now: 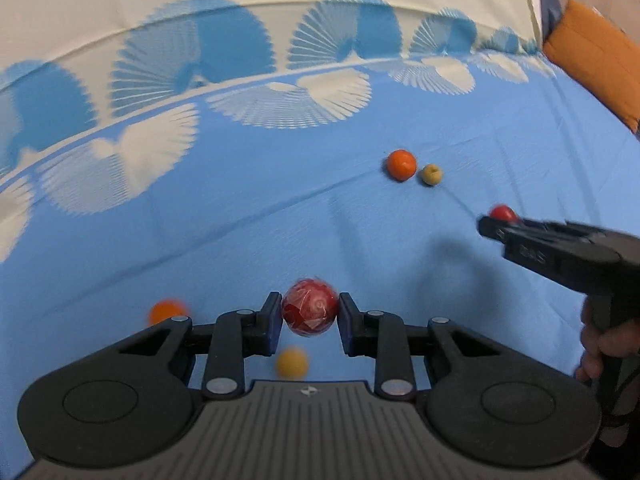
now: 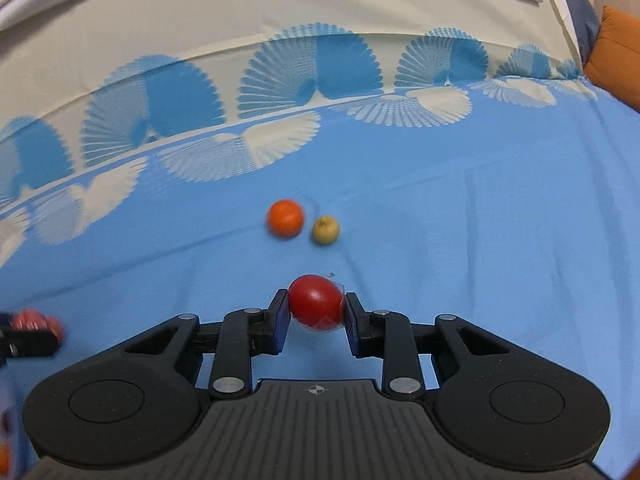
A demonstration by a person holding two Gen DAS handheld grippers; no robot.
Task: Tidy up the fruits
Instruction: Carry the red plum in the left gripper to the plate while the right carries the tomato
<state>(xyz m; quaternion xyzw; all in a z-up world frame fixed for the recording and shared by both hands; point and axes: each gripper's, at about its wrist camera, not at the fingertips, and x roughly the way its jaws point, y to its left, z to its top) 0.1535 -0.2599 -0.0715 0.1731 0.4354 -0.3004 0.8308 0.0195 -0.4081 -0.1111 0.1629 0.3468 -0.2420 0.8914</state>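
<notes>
No brand, word or number can be read anywhere. The one sign is a small crosshair mark — a circle crossed by two lines — on the grey ribbed plate (image 1: pixel 308 420) at each gripper's base. Raised marks on the right gripper (image 1: pixel 490 227) are too blurred to read.

Ahead of my right claw (image 2: pixel 316 312) on the bed (image 2: pixel 480 220), the orange (image 2: pixel 285 217) lies just left of the small fruit (image 2: pixel 325 230).

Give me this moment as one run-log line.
left tool: shut on red wrapped fruit | right tool: shut on red fruit | both lifted
</notes>
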